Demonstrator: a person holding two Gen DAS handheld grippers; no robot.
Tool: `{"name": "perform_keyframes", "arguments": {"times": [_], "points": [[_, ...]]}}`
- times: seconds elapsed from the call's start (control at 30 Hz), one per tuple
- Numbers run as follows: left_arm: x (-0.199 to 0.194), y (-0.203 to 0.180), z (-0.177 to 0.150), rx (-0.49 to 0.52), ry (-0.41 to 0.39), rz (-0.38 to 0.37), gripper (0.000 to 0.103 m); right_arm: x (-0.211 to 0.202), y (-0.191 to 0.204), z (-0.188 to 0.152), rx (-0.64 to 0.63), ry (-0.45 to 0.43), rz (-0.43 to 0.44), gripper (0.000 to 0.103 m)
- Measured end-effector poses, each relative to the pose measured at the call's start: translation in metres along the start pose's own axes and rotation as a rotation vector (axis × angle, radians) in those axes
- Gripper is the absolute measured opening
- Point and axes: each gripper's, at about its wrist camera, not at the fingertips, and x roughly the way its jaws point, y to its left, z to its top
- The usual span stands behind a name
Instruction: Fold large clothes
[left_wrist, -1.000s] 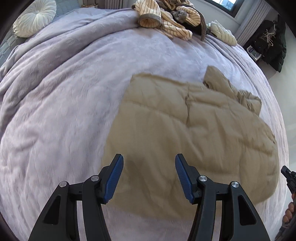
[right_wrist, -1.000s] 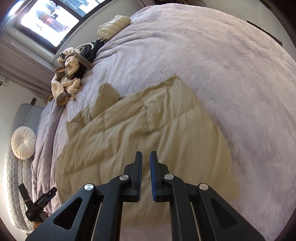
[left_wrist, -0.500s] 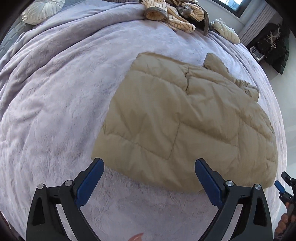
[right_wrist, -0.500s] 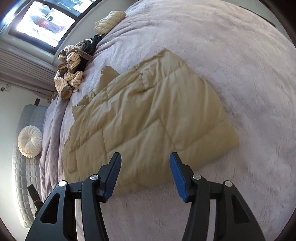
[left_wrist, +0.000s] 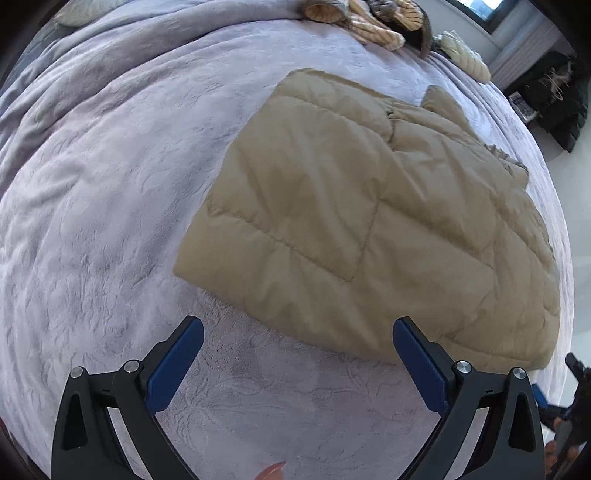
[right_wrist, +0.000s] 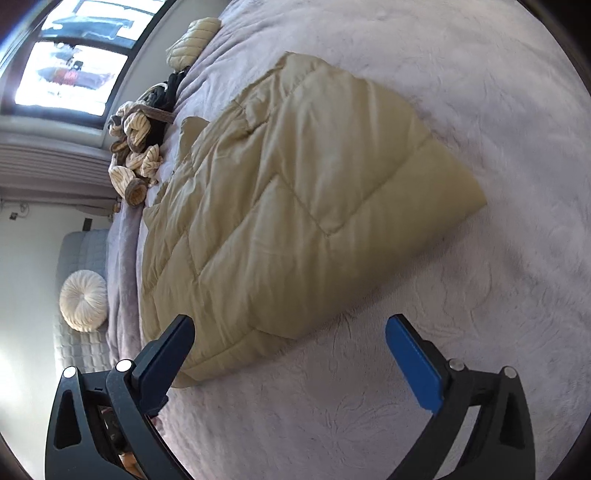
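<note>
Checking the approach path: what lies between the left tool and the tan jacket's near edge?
Only bare lilac blanket, as the left wrist view shows. The left tool hangs open just short of the tan jacket, holding nothing.

Striped garment pile (left_wrist: 373, 18) cut off by top edge; dark items by far wall (left_wrist: 557, 99) too blurred to identify; round cushion (left_wrist: 74, 16) clipped at rim

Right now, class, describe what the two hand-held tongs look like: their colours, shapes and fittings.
The left tongs and right tongs match: two black plastic arms with triangular cut-outs, round silver pins at the joints, and flat blue pads on the inner faces of the fingers. No cables or markings show.
</note>
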Motion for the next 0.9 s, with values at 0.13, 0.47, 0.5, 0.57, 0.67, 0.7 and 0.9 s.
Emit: {"name": "perform_keyframes", "arguments": {"times": [0.13,0.47,0.5,0.57,0.67,0.7,0.9], "points": [[0.012,0.013,-0.002,-0.063,0.026,-0.064,0.102,0.009,-0.011,-0.001,0.051,0.046,0.051,0.103],[0.050,0.043,-0.005,-0.289,0.075,-0.366,0.102,0.027,-0.040,-0.002,0.158,0.061,0.153,0.103],[0.053,0.042,-0.004,-0.289,0.074,-0.374,0.102,0.030,-0.042,0.000,0.168,0.060,0.168,0.103],[0.061,0.039,0.002,-0.281,0.063,-0.385,0.102,0.037,-0.044,0.004,0.186,0.057,0.200,0.103],[0.069,0.036,0.015,-0.283,0.039,-0.407,0.102,0.049,-0.045,0.012,0.204,0.052,0.255,0.103],[0.073,0.035,0.020,-0.297,0.032,-0.419,0.102,0.052,-0.044,0.015,0.208,0.052,0.269,0.103],[0.091,0.034,0.038,-0.367,0.002,-0.441,0.102,0.081,-0.036,0.028,0.222,0.046,0.338,0.103]]}}
